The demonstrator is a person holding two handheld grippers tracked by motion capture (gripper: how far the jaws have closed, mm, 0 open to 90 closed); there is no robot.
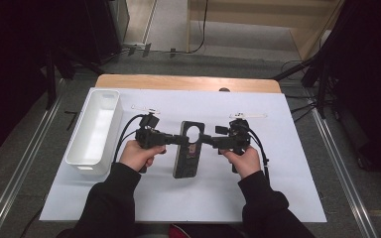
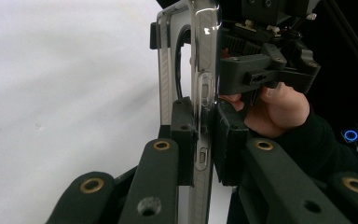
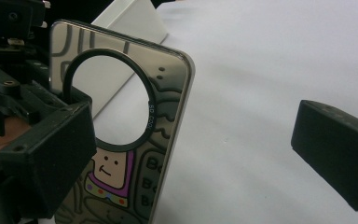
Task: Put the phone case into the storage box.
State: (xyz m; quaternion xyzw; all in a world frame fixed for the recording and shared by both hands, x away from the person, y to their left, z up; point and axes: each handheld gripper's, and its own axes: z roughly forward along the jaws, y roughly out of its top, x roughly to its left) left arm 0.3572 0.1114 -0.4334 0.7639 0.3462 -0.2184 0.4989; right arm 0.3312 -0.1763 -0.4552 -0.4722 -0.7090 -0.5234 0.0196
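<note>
A phone case [image 1: 188,148] with a round camera hole and a cartoon print is held over the white sheet in the middle of the table. My left gripper [image 1: 171,140] is shut on its left long edge. In the left gripper view the pads [image 2: 182,135] clamp the clear side wall of the case [image 2: 205,60]. My right gripper [image 1: 209,141] reaches in from the right and is open. In the right gripper view its jaws stand wide apart [image 3: 193,158], with the case [image 3: 121,140] close to the left jaw and not pinched.
A long white bin [image 1: 93,131] stands at the left of the white sheet [image 1: 258,188]. Two thin pale strips [image 1: 141,107] [image 1: 250,115] lie at the far side. The wooden table edge [image 1: 188,82] runs behind, with dark stands on both sides.
</note>
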